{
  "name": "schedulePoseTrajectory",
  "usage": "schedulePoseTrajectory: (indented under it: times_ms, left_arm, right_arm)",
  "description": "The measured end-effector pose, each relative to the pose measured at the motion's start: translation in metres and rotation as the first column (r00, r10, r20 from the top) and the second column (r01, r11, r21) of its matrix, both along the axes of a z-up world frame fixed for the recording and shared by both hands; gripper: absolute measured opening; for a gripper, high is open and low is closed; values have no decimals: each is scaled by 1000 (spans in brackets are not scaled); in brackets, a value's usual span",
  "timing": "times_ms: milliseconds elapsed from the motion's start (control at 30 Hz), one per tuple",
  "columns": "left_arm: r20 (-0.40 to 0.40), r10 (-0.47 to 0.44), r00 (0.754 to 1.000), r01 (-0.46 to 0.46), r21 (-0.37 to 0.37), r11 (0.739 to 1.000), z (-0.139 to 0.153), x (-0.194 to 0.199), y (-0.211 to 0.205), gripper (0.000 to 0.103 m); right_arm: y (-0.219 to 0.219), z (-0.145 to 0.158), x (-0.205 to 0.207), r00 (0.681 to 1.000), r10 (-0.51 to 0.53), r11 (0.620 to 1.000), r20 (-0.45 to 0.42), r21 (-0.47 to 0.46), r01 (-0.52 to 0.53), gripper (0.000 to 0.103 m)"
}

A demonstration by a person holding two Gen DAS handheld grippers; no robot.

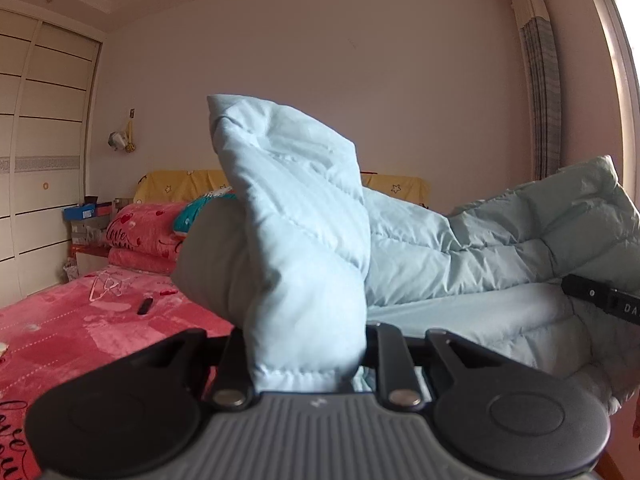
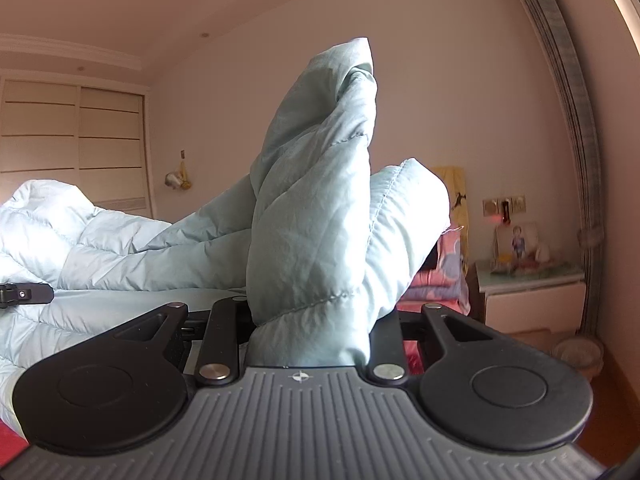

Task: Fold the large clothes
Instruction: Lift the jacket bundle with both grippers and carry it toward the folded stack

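Between both pairs of jaws, clamped narrow, bunched folds of the pale blue padded jacket (image 1: 304, 248) rise upright.

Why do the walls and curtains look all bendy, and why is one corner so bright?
Left wrist view: the fisheye lens bows the wardrobe and curtain; window glare whitens the top right. Right wrist view: the curtain curves too, and the puffy jacket looks greyer.

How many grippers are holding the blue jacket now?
2. The left gripper pinches one bunch of the blue jacket; the right gripper pinches another. No other grip is visible.
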State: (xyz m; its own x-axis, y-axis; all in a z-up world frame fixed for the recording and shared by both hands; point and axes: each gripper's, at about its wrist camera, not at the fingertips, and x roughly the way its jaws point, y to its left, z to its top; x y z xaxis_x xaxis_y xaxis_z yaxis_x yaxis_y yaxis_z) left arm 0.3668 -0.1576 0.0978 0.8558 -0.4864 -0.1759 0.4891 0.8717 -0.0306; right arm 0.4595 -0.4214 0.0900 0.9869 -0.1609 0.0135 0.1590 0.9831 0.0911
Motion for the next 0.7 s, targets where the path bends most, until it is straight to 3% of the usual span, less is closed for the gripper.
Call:
schedulePoseTrajectory:
  times_ms: [133, 367, 533, 700]
  left_arm:
    - [-55, 45, 998, -45, -7, 999, -32, 63, -27, 22]
    - [-166, 125, 978, -120, 42, 992, -84, 153, -58, 24]
    - [-190, 142, 971, -127, 89, 988, -114, 206, -71, 28]
    - [-205, 155, 966, -126, 145, 981, -144, 229, -87, 34]
  right_arm:
    - [-35, -21, 80, 999, -27, 999, -38, 23, 28, 35]
    - [-75, -71, 214, 979, -45, 998, -199, 32, 53, 34]
    - [-101, -112, 283, 959, -40, 998, -282, 31, 51, 34]
    - [-114, -140, 318, 944, -49, 997, -327, 33, 64, 35]
